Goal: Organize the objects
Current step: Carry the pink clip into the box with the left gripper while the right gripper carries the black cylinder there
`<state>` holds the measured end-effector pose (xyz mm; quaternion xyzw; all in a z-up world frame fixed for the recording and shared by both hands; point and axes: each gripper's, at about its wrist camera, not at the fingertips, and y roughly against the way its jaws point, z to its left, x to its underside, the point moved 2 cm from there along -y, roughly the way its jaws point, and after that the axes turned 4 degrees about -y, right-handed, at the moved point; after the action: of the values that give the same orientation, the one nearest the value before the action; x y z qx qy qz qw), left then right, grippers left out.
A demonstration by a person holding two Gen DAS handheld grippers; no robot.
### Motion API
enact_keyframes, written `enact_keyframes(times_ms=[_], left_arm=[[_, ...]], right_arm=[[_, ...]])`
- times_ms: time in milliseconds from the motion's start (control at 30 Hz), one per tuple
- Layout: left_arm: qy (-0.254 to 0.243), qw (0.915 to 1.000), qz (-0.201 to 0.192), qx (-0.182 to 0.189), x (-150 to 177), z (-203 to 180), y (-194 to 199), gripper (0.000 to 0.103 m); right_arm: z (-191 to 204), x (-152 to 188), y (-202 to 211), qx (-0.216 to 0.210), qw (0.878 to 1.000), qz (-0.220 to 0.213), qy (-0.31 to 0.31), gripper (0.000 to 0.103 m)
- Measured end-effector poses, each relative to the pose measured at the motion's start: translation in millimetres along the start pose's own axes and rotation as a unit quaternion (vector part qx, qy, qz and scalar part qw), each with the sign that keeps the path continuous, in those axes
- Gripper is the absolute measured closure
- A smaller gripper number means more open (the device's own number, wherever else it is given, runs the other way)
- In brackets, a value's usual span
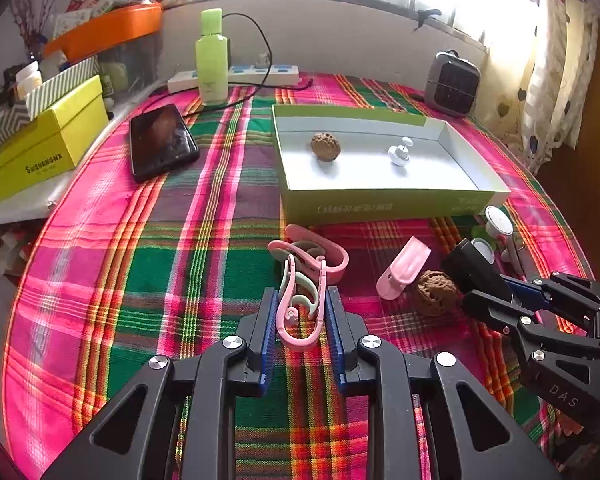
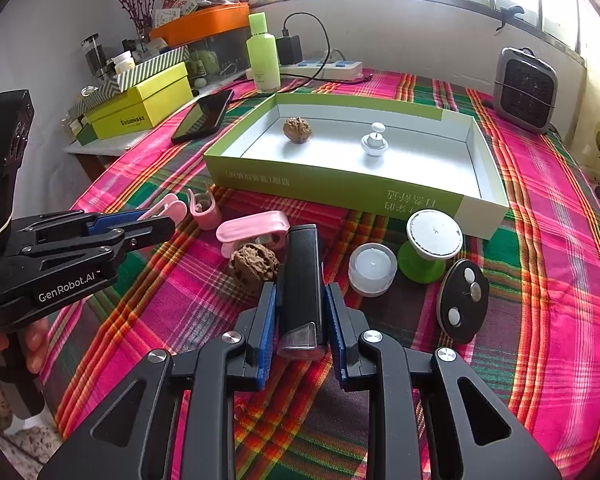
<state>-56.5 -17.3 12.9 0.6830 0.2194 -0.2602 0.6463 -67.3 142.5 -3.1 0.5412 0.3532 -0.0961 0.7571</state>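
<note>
Left gripper (image 1: 302,312): sitting low centre of the left wrist view, its blue pads pressing narrowly on a looped pink and pale green plastic clip (image 1: 300,308) that is lying on the tablecloth.
Right gripper (image 2: 300,312): sitting low centre of the right wrist view, clamping a black oblong plastic device with a clear end cap (image 2: 302,288).
Only the right wrist view is showing: a black oval disc with three silver buttons (image 2: 463,301), a translucent white round cap (image 2: 372,269) and the full green-stemmed white-topped knob (image 2: 428,248), all lying lower right beside the held device; also fingers of a hand (image 2: 32,344) at the left edge.
Only the left wrist view is showing: the clip's curled loops seen from directly behind.
Open green cardboard tray with white inside (image 2: 340,190): standing mid-frame on the pink and green plaid tablecloth (image 2: 552,240), holding one brown wrinkled walnut (image 2: 297,129) and one small white knob (image 2: 374,142), well apart.
Walnuts: two, the second walnut (image 2: 253,262) lying outside the tray, just left of the black device.
Pink clips: I am counting at least three more, a wide pink clip (image 2: 252,230), a small curled pink clip (image 2: 204,210) and another pink clip (image 2: 166,208) partly hidden.
Background, upper left: a dark phone (image 2: 204,114), a light green bottle (image 2: 263,54), a yellow-green box (image 2: 140,104).
</note>
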Motion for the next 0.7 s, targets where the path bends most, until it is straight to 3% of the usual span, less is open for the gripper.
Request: enact_keyframes(times_ms=[700], left_arm=[[-0.021,0.9987,-0.031,0.036,-42.5,-20.6,2.4,0.082]], right_arm=[[-24.9,-35.8,16.6,0.017,0.999,-0.037,-0.024,0.078]])
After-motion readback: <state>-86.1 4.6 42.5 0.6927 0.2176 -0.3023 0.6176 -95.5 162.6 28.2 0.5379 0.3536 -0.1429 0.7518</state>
